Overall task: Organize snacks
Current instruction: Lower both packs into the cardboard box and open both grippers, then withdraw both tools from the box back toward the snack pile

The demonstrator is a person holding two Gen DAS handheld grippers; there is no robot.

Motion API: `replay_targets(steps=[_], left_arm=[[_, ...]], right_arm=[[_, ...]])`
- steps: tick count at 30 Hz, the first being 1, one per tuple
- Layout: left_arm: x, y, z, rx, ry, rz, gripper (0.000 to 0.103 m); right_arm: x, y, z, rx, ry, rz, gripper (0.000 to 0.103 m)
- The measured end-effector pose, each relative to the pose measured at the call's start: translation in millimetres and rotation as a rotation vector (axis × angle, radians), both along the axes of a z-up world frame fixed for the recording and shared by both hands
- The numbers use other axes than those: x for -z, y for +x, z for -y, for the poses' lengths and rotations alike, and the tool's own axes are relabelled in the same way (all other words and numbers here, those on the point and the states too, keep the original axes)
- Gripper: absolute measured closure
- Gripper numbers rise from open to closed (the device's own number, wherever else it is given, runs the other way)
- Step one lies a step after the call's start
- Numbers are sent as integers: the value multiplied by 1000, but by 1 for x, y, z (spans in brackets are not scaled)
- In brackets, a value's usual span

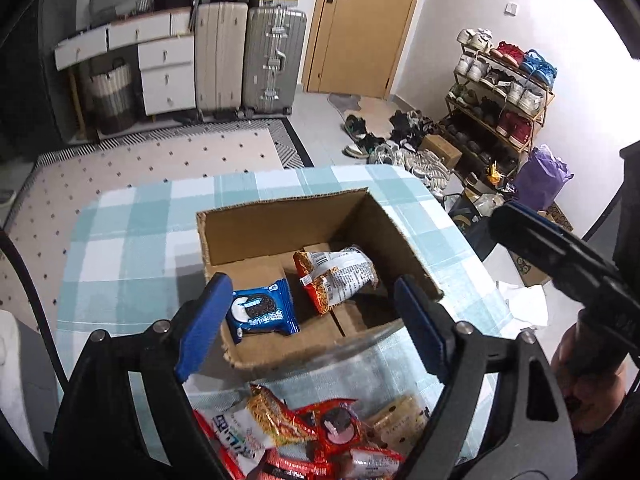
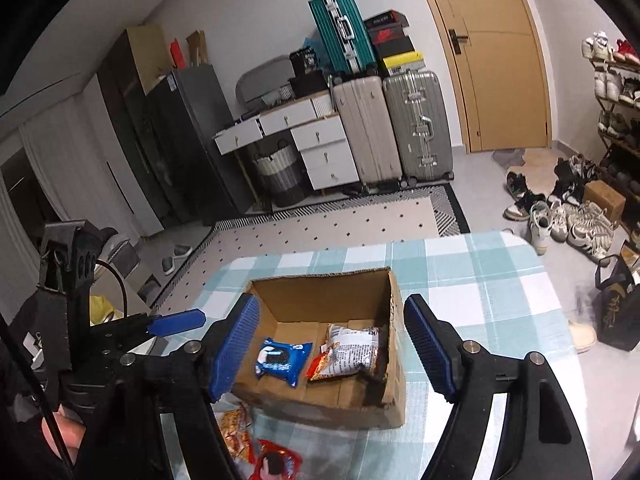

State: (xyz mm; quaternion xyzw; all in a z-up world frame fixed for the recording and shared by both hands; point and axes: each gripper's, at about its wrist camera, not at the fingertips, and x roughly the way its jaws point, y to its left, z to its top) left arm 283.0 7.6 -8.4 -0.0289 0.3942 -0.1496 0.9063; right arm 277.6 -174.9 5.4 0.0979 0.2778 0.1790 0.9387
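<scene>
An open cardboard box stands on the checked tablecloth. Inside lie a blue Oreo pack on the left and a red-and-white noodle packet on the right. Several loose snack packets lie in a pile on the table in front of the box. My left gripper is open and empty, above the box's near edge. My right gripper is open and empty, above the box. The left gripper also shows at the left of the right wrist view.
The table has a light blue checked cloth. Beyond it lie a dotted rug, suitcases, white drawers, a door, a shoe rack and shoes on the floor.
</scene>
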Motion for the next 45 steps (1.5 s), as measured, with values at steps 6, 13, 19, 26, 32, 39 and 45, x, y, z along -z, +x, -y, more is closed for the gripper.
replay_targets(steps=[6,13,19,26,32,39,45], left_arm=[[-32,-43,-1,-21,35,79,18],[-68,-101,-5,-28,37,162,12],[-91,-156,-4,-37,54,252,1],[-100,-203,-4,-55,46,269,1],[-93,-233,-8,-75,37,272,1],[-69,-259,-17,-117,14,250,1],[-32,-264,-25,-152,-7,187,1]], right_arm=[[-28,-45,2,-8,-14,66,17],[-54,-106,3,-27,-6,138,8],[-67,-160,1,-35,-41,203,3],[-71,-199,-5,-59,-73,230,2],[-63,-237,-7,-55,-82,249,0],[-39,-250,-2,-46,-71,211,0],[0,-253,4,-33,-63,122,0]])
